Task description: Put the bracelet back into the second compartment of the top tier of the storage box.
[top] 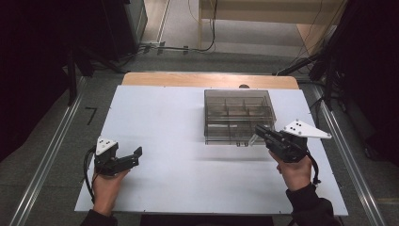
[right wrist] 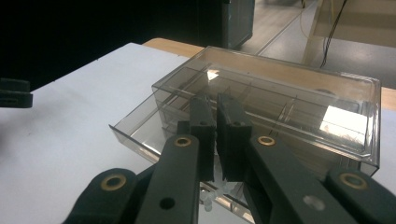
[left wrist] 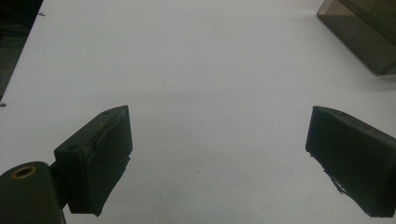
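Your right claw (right wrist: 215,140) is clenched shut at the clear organizer box's (top: 239,115) lower right corner, grasping nothing visible; nudge gently. Left claw (left wrist: 219,163) sits released on the worktop (top: 164,155).

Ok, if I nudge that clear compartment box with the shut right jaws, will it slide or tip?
The clear compartment box is low, wide and flat on the white table, so it will probably slide, not tip. Its thin plastic walls look light and rigid. The right gripper, jaws shut, sits at its near edge.
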A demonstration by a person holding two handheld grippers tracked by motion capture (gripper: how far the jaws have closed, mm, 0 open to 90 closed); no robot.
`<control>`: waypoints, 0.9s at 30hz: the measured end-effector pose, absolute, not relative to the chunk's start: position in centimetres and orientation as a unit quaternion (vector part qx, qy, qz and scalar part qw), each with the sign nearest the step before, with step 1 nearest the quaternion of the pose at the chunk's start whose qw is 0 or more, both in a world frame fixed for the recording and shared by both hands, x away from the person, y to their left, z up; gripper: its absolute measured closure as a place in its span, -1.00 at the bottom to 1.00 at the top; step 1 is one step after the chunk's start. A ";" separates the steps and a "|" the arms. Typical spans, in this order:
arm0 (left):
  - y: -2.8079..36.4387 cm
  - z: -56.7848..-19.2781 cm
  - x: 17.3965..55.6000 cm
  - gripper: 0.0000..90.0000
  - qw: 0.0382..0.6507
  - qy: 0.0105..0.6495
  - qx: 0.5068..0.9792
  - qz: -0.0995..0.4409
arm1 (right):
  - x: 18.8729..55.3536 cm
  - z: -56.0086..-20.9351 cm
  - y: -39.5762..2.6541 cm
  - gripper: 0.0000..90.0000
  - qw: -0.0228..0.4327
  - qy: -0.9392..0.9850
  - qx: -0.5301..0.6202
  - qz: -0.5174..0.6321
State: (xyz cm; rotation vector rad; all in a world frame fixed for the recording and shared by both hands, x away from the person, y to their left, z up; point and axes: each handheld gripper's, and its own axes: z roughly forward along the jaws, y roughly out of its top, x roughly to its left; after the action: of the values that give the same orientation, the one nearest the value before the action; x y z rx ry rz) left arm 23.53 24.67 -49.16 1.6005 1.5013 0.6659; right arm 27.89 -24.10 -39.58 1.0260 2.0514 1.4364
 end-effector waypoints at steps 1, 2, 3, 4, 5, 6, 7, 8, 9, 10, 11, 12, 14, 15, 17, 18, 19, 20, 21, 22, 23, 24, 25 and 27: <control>24.7 -49.2 23.5 -0.83 0.411 0.597 0.636 0.265 | 28.0 -39.5 -24.1 0.86 0.218 0.739 0.370 0.519; 24.7 -49.2 23.5 -0.83 0.412 0.597 0.636 0.265 | 28.0 -39.5 -24.1 0.86 0.218 0.739 0.370 0.519; 24.7 -49.2 23.5 -0.83 0.412 0.597 0.636 0.265 | 28.1 -39.4 -24.1 0.86 0.218 0.738 0.370 0.521; 24.7 -49.2 23.5 -0.83 0.411 0.597 0.636 0.264 | 28.1 -39.4 -24.0 0.86 0.218 0.737 0.370 0.522; 24.7 -49.2 23.5 -0.83 0.411 0.597 0.636 0.264 | 28.2 -39.3 -24.0 0.86 0.219 0.737 0.370 0.521; 24.7 -49.2 23.5 -0.83 0.411 0.597 0.636 0.265 | 28.3 -39.3 -24.0 0.86 0.220 0.737 0.370 0.522; 24.7 -49.2 23.5 -0.83 0.411 0.597 0.636 0.265 | 28.3 -39.2 -23.9 0.86 0.219 0.736 0.370 0.523; 24.7 -49.2 23.5 -0.83 0.411 0.597 0.636 0.265 | 28.3 -39.2 -23.9 0.86 0.220 0.736 0.370 0.523; 24.7 -49.2 23.5 -0.83 0.411 0.596 0.637 0.265 | 28.4 -39.2 -23.9 0.86 0.221 0.735 0.368 0.524; 24.7 -49.2 23.5 -0.83 0.411 0.596 0.637 0.264 | 28.4 -39.1 -23.8 0.86 0.222 0.734 0.369 0.525; 24.7 -49.2 23.5 -0.83 0.411 0.596 0.637 0.264 | 28.5 -39.0 -23.8 0.86 0.222 0.733 0.370 0.525; 24.7 -49.2 23.5 -0.83 0.411 0.596 0.637 0.264 | 28.6 -39.0 -23.8 0.86 0.224 0.732 0.369 0.527; 24.7 -49.2 23.5 -0.83 0.412 0.596 0.636 0.264 | 28.6 -38.9 -23.8 0.86 0.225 0.730 0.370 0.528; 24.7 -49.2 23.5 -0.83 0.412 0.597 0.636 0.264 | 28.7 -38.9 -23.8 0.86 0.226 0.729 0.370 0.529; 24.7 -49.2 23.5 -0.83 0.412 0.597 0.636 0.264 | 28.8 -38.8 -23.8 0.86 0.229 0.728 0.370 0.529; 24.7 -49.2 23.5 -0.83 0.412 0.597 0.636 0.264 | 28.9 -38.9 -23.7 0.86 0.228 0.728 0.371 0.530; 24.7 -49.1 23.5 -0.83 0.412 0.597 0.636 0.264 | 28.9 -38.9 -23.7 0.86 0.228 0.729 0.371 0.528; 24.7 -49.1 23.5 -0.83 0.412 0.596 0.636 0.264 | 29.0 -39.0 -23.7 0.86 0.229 0.730 0.372 0.526; 24.7 -49.1 23.5 -0.83 0.412 0.596 0.637 0.264 | 29.0 -39.1 -23.6 0.86 0.230 0.730 0.373 0.524; 24.7 -49.1 23.5 -0.83 0.412 0.596 0.637 0.264 | 29.1 -39.2 -23.6 0.86 0.232 0.731 0.374 0.522; 24.7 -49.1 23.5 -0.83 0.412 0.596 0.637 0.264 | 29.2 -39.3 -23.6 0.86 0.235 0.731 0.373 0.520; 24.7 -49.1 23.5 -0.83 0.412 0.596 0.637 0.264 | 29.2 -39.4 -23.6 0.86 0.238 0.732 0.374 0.517; 24.7 -49.1 23.5 -0.83 0.412 0.596 0.637 0.264 | 29.3 -39.5 -23.5 0.86 0.238 0.733 0.375 0.515; 24.7 -49.1 23.5 -0.83 0.412 0.596 0.637 0.264 | 29.5 -39.7 -23.5 0.86 0.241 0.734 0.377 0.511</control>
State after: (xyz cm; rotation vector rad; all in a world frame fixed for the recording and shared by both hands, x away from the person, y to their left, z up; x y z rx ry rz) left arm 23.50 24.71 -49.13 1.6025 1.4988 0.6649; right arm 29.49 -23.52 -39.70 1.0320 2.0087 1.3975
